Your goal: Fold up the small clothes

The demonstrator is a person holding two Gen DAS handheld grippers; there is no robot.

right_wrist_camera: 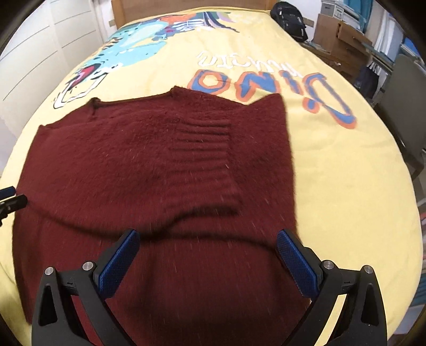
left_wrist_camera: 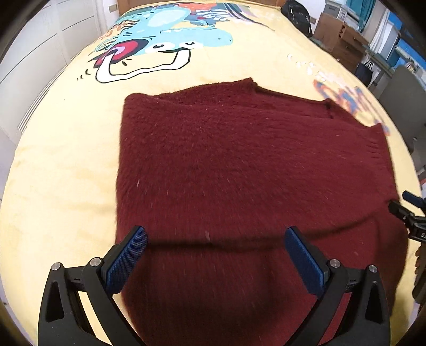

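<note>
A dark red fuzzy knit sweater (left_wrist_camera: 239, 165) lies flat on the yellow bedspread (left_wrist_camera: 66, 159); it also fills the right wrist view (right_wrist_camera: 149, 165). A folded-over upper layer ends in an edge just beyond each gripper. A ribbed cuff or hem panel (right_wrist_camera: 207, 159) lies on top at centre right. My left gripper (left_wrist_camera: 215, 239) is open and empty above the sweater's near left part. My right gripper (right_wrist_camera: 207, 242) is open and empty above its near right part. Each gripper's tip shows at the side of the other view: the right gripper (left_wrist_camera: 404, 207) and the left gripper (right_wrist_camera: 10, 198).
The bedspread (right_wrist_camera: 332, 173) carries a cartoon dinosaur print (left_wrist_camera: 165, 34) and "Dino" lettering (right_wrist_camera: 266, 85). White wardrobe doors (left_wrist_camera: 32, 53) stand to the left. A black bag (right_wrist_camera: 290, 18), cardboard boxes (right_wrist_camera: 340, 34) and a grey chair (right_wrist_camera: 407, 87) stand to the right of the bed.
</note>
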